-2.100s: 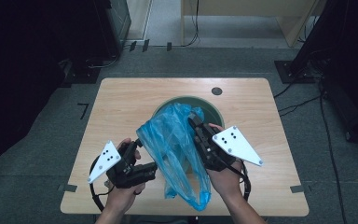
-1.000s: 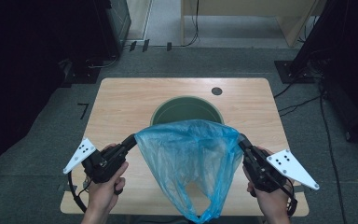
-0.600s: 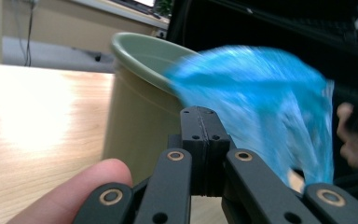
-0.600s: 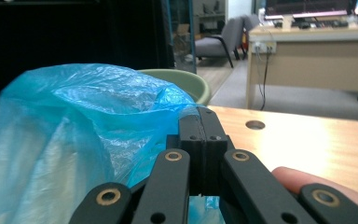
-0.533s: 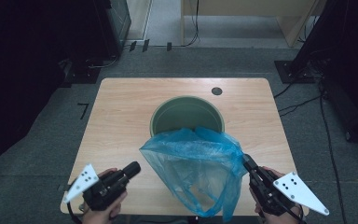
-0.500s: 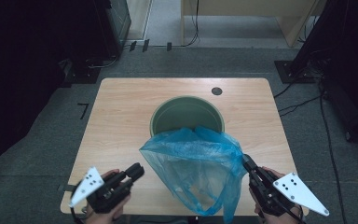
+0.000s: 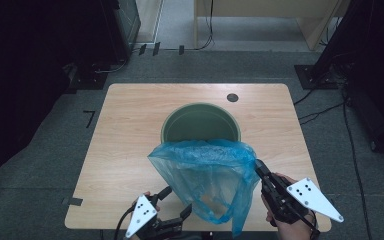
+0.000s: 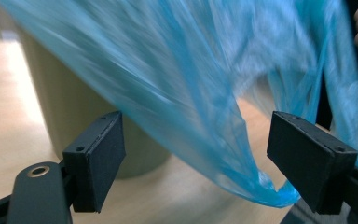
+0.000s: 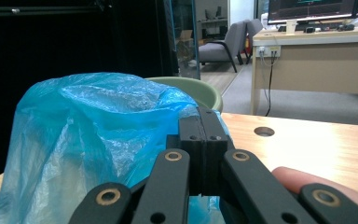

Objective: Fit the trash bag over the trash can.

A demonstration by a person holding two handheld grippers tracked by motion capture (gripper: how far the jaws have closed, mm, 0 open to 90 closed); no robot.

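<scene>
A thin blue plastic bag (image 7: 207, 175) hangs over the near half of the wooden table (image 7: 130, 130), just in front of a round green bin (image 7: 200, 122). My right gripper (image 7: 258, 166) is shut on the bag's right rim; in the right gripper view its jaws (image 9: 203, 135) pinch the film with the bin (image 9: 200, 91) behind. My left gripper (image 7: 176, 201) sits low at the table's near edge, under the bag's left side. Its jaws have just been opening and stand wide (image 8: 205, 158). The bag (image 8: 191, 93) drapes loosely in the gap, pressed by neither pad.
A round cable hole (image 7: 232, 97) lies in the tabletop behind the bin. Black tape marks (image 7: 89, 118) sit on the floor left of the table. Dark equipment and cables (image 7: 330, 70) ring the carpet; a desk (image 9: 317, 60) stands far behind.
The left gripper let go of the bag's left rim, opened, and dropped toward the near edge and under the bag. The bag now hangs from the right gripper alone, collapsed narrower.
</scene>
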